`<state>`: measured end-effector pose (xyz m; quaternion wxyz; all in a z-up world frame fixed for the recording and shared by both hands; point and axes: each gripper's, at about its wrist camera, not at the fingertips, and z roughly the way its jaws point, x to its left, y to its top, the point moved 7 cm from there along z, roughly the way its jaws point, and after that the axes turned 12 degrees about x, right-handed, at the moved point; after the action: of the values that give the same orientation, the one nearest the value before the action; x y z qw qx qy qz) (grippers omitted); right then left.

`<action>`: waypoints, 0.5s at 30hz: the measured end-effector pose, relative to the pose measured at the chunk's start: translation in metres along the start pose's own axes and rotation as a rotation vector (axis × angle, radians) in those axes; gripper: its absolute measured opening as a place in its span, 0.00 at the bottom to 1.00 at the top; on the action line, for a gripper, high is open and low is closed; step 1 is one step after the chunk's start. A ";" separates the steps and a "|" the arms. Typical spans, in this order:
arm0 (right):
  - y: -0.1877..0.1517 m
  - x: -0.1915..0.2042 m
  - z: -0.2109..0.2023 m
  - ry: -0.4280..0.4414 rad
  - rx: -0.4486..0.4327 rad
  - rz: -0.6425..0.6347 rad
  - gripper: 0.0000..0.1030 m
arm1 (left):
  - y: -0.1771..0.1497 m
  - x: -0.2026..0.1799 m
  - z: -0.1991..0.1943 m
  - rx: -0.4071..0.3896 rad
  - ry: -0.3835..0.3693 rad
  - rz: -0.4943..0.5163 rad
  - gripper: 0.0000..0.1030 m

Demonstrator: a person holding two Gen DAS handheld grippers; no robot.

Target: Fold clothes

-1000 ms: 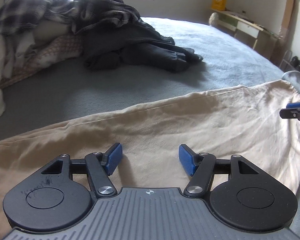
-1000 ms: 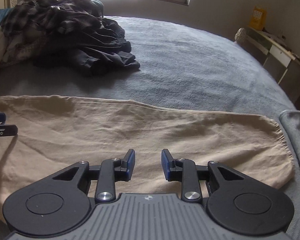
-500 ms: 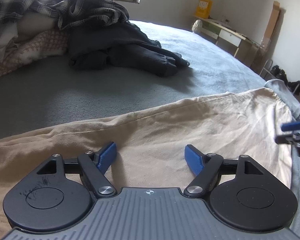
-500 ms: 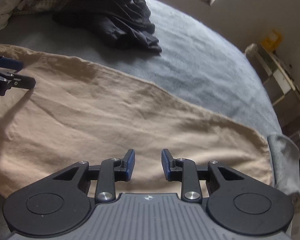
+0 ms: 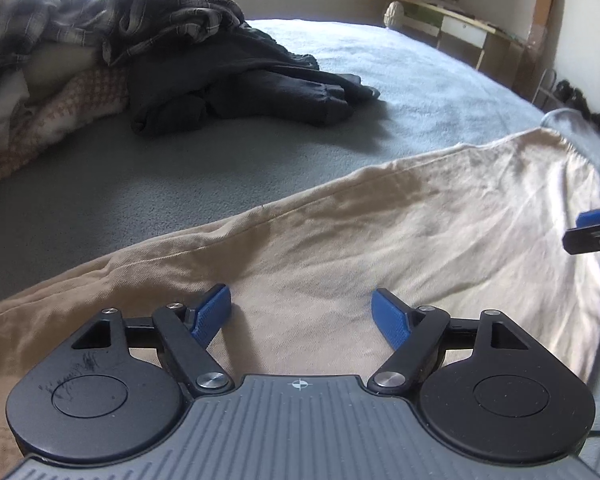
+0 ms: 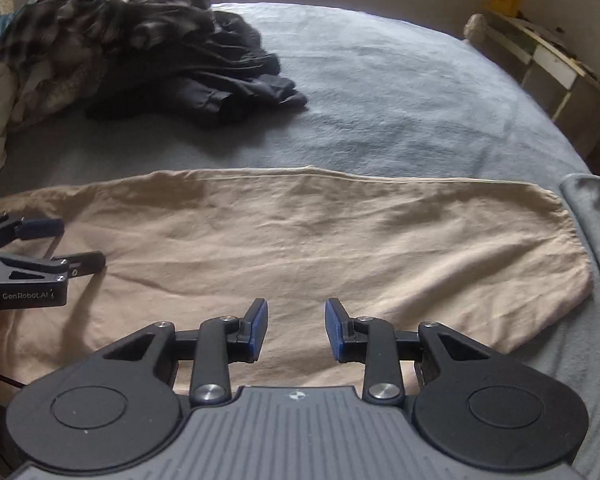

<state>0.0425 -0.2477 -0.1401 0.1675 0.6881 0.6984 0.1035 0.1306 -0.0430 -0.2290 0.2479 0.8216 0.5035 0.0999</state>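
Both claws, left (image 5: 301, 312) and right (image 6: 296, 330), hover unclenched over the trousers (image 6: 300, 248) on the bed (image 6: 400, 92); pinching 1 layer would skew any fold.

Beige garment (image 6: 300, 248) lies on a grey-blue bed cover (image 6: 400, 92). The heap behind holds a black garment (image 5: 260, 92), a grey-and-black plaid shirt (image 5: 140, 20) and a pink-and-white houndstooth cloth (image 5: 60, 120). Both grippers are black with blue pads (image 5: 212, 312).

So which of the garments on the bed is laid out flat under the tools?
The beige garment, spread flat across the near side of the grey bed. The dark clothes and plaid garment lie bunched farther back.
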 end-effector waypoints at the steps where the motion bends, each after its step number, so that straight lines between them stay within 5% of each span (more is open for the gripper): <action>1: 0.001 0.002 0.000 0.013 -0.020 -0.037 0.33 | 0.001 -0.001 0.000 0.007 0.016 -0.009 0.76; 9: 0.001 -0.029 0.009 0.117 -0.102 -0.064 0.33 | 0.020 -0.018 -0.026 0.039 0.250 0.007 0.76; 15: -0.007 -0.047 0.025 0.201 -0.158 -0.039 0.33 | 0.040 -0.060 -0.020 0.027 0.310 0.084 0.76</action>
<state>0.0456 -0.2967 -0.1619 0.1525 0.6454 0.7144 0.2233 0.1249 -0.1039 -0.1865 0.1517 0.8200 0.5021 0.2291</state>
